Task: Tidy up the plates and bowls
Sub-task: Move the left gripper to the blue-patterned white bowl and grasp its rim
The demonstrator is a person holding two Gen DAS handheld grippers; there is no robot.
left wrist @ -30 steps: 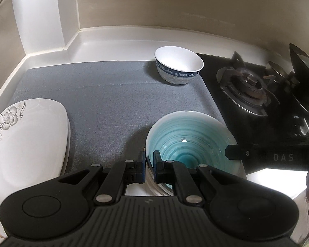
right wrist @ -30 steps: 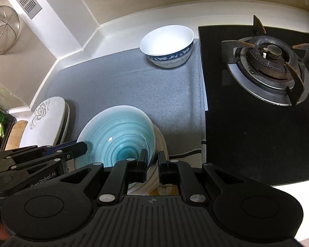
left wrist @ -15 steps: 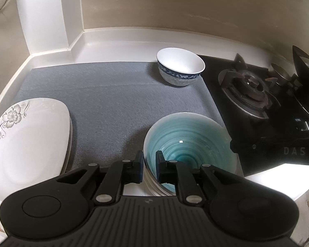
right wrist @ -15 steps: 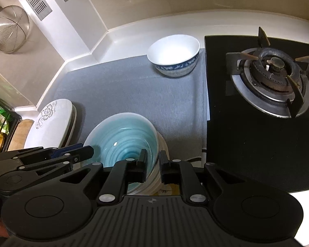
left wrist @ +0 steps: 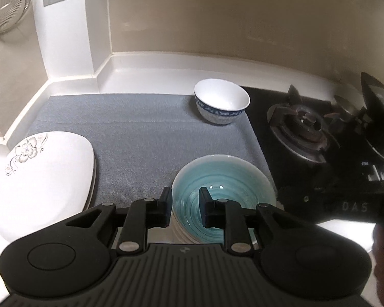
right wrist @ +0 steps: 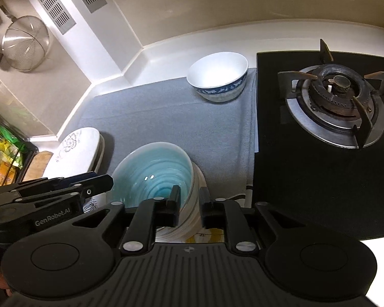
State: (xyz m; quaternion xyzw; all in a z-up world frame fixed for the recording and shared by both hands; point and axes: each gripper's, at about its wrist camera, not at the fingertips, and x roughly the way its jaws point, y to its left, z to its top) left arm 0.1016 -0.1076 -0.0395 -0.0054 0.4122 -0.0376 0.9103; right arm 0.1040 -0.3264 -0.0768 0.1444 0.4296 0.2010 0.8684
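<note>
A teal bowl [left wrist: 222, 179] [right wrist: 153, 171] rests on top of a stack of white dishes [right wrist: 198, 186] at the front of the grey mat [left wrist: 130, 140]. My left gripper [left wrist: 185, 207] straddles the bowl's near left rim. Its jaws are opening and the pads stand clear of the rim. My right gripper [right wrist: 190, 206] straddles the near right rim the same way, jaws opening, with the rim loose between them. A white bowl with a blue band [left wrist: 221, 101] [right wrist: 217, 79] stands at the back of the mat. Stacked white flowered plates [left wrist: 43, 179] [right wrist: 76, 151] lie at the left.
A black gas hob [left wrist: 302, 130] [right wrist: 338, 107] borders the mat on the right. A wire strainer [right wrist: 25, 43] hangs on the left wall. White wall and a raised counter edge close off the back and left. Bare mat lies between the dishes.
Both grippers have gone from shut on the teal bowl's rim to parted jaws. Both have drawn up and back a little, and the bowl stays on the stack.
</note>
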